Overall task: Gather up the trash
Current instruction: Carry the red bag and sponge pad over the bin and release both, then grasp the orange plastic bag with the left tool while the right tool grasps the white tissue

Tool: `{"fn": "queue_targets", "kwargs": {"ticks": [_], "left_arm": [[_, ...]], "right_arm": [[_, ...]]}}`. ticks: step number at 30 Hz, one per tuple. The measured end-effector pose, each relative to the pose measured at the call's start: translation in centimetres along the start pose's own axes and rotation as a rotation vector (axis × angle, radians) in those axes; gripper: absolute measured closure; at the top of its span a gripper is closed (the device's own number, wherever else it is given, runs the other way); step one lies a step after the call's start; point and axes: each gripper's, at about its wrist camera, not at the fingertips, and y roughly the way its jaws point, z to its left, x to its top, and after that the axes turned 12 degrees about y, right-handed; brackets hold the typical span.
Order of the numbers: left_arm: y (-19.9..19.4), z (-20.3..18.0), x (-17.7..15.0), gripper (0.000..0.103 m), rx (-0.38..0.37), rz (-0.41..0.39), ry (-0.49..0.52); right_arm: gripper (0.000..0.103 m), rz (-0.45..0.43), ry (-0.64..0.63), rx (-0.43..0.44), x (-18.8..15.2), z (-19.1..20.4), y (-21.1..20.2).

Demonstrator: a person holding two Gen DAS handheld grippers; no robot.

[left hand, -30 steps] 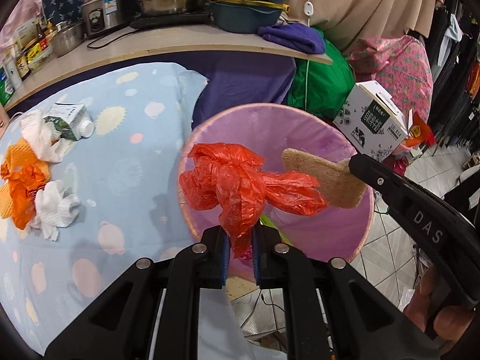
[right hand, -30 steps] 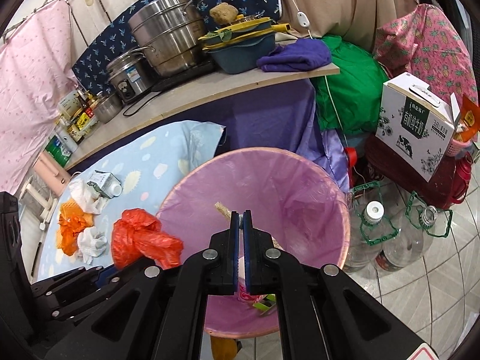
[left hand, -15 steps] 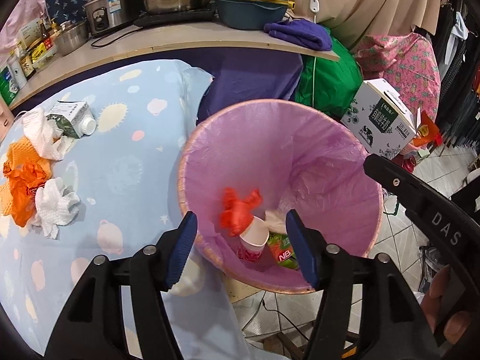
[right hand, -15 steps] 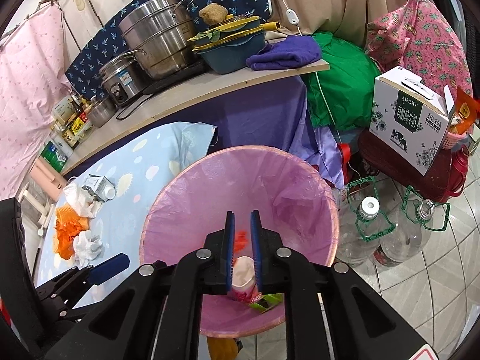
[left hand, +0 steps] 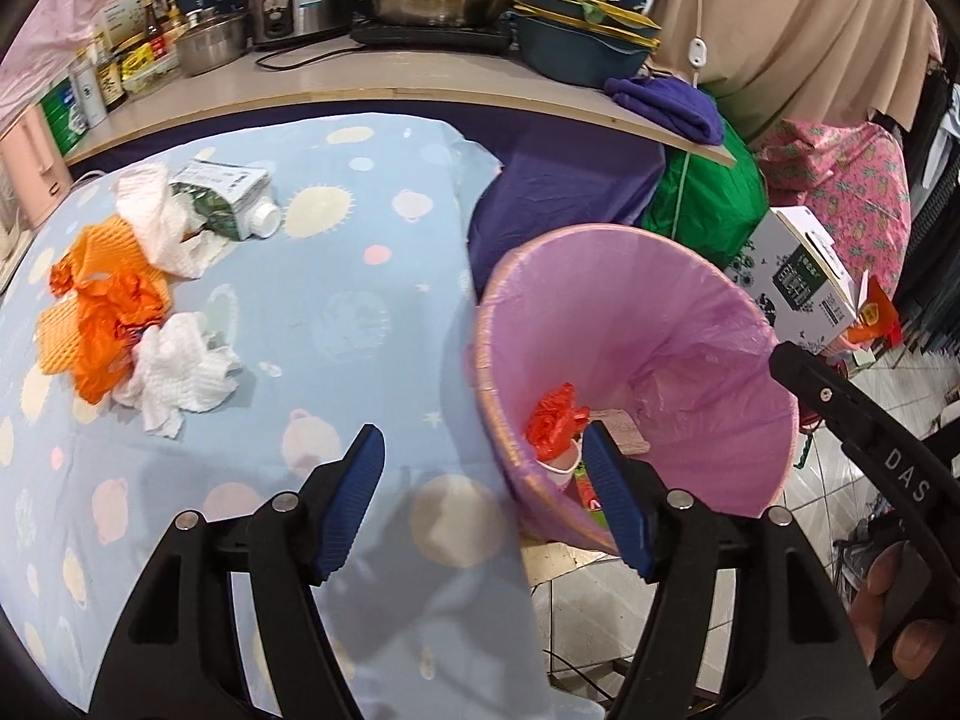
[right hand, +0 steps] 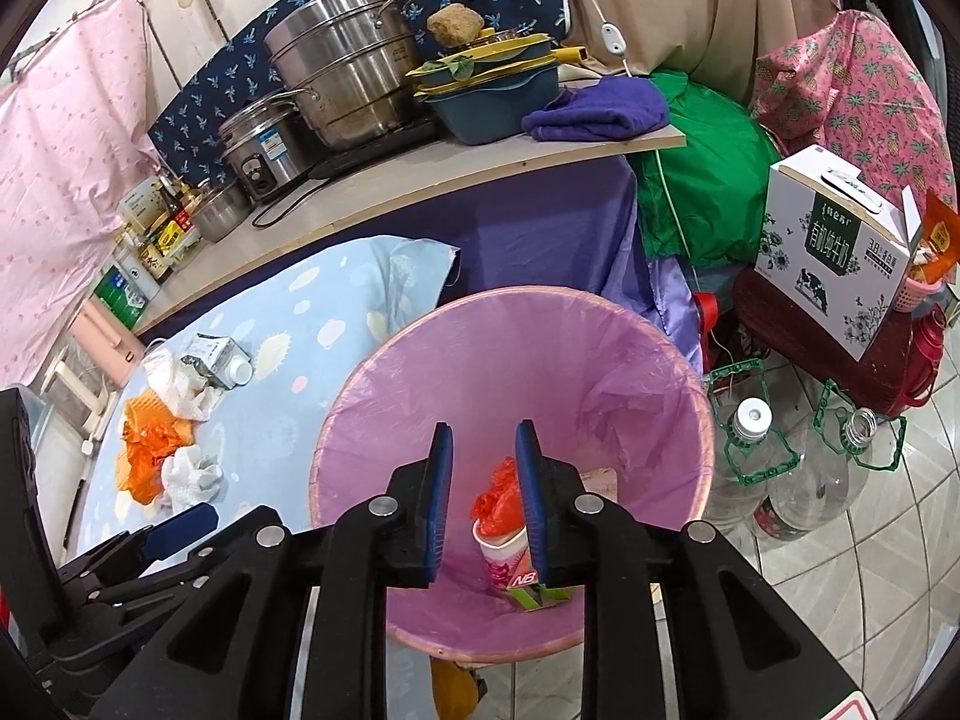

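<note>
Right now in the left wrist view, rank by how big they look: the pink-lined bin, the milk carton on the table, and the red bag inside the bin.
1. Pink-lined bin, by far the largest.
2. Milk carton.
3. Red bag, though it lies deep in the bin, so this is uncertain.

Paper cup (right hand: 503,546) half behind gripper finger (right hand: 531,504)

A pink bin (left hand: 708,324) with a purple bag inside stands just beside the worktop (left hand: 360,300). Down in it lie a red plastic bag (right hand: 501,501) on top of a paper cup (right hand: 503,555), a green packet (right hand: 531,591) and a tan sponge (left hand: 624,438). On the worktop lie a milk carton (left hand: 231,195), two white tissues (left hand: 180,369), an orange bag (left hand: 111,324) and orange foam (left hand: 105,246).
</note>
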Motion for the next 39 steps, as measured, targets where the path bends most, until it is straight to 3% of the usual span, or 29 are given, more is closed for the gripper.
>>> {"fn": "queue_targets", "kwargs": {"ticks": [16,18,20,21,30,39], "left_arm": [[-2.0,9.5,-4.4,0.037,0.116,0.021,-0.186],[-2.3,11.1,-5.2,0.035,0.133,0.022,-0.222],[-2.7,13.0,-6.0,0.033,0.152,0.024,-0.262],[-2.8,13.9,-6.3,0.033,0.161,0.026,-0.278],[-3.3,20.7,-9.1,0.028,0.242,0.054,-0.407],[-3.2,24.4,-9.7,0.023,0.270,0.054,-0.470]], "right_arm": [[0.081,0.088,-0.132,0.082,-3.5,7.5,2.2],[0.077,0.112,-0.157,0.101,-4.4,9.1,2.9],[0.062,0.131,-0.179,0.120,-5.3,10.6,3.5],[0.060,0.139,-0.191,0.132,-5.8,11.5,3.9],[0.056,0.249,-0.309,0.201,-9.5,19.1,8.4],[0.040,0.288,-0.341,0.213,-11.0,23.8,12.6]]}}
